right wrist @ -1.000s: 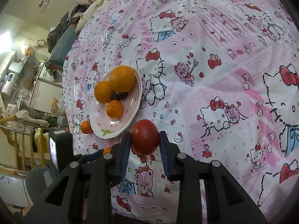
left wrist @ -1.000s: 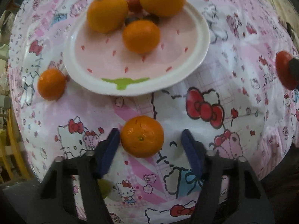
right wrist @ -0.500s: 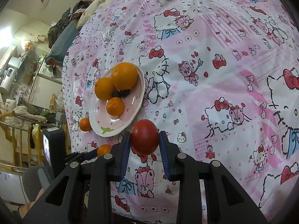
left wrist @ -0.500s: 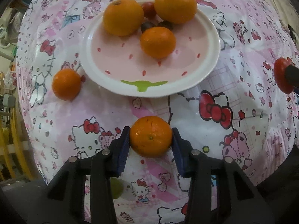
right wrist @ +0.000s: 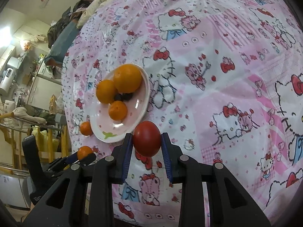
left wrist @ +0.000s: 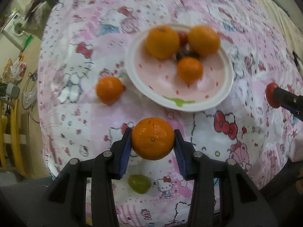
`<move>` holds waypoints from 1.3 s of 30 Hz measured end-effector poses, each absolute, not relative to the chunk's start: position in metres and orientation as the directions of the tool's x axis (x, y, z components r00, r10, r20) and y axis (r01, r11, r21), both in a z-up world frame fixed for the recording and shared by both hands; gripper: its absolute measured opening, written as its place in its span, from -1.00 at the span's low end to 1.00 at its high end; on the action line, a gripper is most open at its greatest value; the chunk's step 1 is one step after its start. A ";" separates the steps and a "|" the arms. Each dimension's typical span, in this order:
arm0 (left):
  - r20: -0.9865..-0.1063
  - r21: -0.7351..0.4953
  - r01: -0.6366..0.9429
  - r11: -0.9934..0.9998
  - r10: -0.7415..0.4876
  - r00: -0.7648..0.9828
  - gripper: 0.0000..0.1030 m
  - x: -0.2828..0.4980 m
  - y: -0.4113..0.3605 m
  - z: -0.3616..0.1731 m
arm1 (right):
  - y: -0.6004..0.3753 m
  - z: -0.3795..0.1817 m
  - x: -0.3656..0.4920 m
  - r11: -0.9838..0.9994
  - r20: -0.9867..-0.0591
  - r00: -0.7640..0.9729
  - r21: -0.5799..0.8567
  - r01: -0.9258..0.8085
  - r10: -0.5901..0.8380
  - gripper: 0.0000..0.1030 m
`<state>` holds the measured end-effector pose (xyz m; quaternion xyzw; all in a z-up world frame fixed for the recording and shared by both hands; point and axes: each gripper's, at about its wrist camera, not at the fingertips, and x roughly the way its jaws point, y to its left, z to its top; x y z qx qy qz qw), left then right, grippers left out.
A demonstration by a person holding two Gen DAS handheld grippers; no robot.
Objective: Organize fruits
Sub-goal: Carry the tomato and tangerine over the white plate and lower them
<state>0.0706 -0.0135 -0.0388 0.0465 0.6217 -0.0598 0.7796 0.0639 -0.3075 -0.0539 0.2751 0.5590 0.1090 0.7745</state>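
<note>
On the worktop (left wrist: 79, 113) with its pink cartoon cloth, the plate (left wrist: 225, 87) sits at upper centre with three oranges, while the left gripper (left wrist: 153, 139) at lower centre clamps a mandarin (left wrist: 153, 138) and the right gripper (right wrist: 146, 140) clamps a red tomato (right wrist: 146, 138).

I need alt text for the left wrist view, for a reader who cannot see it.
The left gripper holds an orange above a pink cartoon tablecloth. Beyond it, a white plate carries three oranges and small dark fruits; another orange lies beside the plate, and a green fruit lies near the gripper.
</note>
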 end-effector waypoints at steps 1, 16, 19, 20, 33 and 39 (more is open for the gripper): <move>-0.971 -0.004 0.137 0.991 -0.036 0.237 -0.26 0.071 -0.008 -0.033 | -0.307 -0.051 0.065 0.823 -0.800 0.361 0.553 0.132 0.479 -0.38; -0.944 -0.037 0.072 0.997 -0.059 0.325 -0.26 0.100 -0.011 -0.015 | -0.294 -0.024 0.088 0.795 -0.731 0.422 0.606 0.040 0.536 -0.38; -0.939 -0.042 0.071 0.997 -0.064 0.337 -0.26 0.112 -0.011 -0.010 | -0.295 -0.025 0.096 0.798 -0.732 0.425 0.602 0.036 0.533 -0.38; -0.939 -0.045 0.071 0.996 -0.067 0.339 -0.26 0.116 -0.011 -0.010 | -0.295 -0.026 0.100 0.797 -0.732 0.423 0.603 0.039 0.534 -0.38; -0.954 -0.063 0.100 0.993 -0.089 0.286 -0.26 0.165 -0.026 -0.036 | -0.272 -0.067 0.147 0.827 -0.791 0.309 0.562 0.025 0.528 -0.38; -0.971 -0.054 0.135 0.989 -0.084 0.226 -0.26 0.175 -0.046 -0.070 | -0.254 -0.088 0.165 0.852 -0.824 0.248 0.523 -0.008 0.509 -0.38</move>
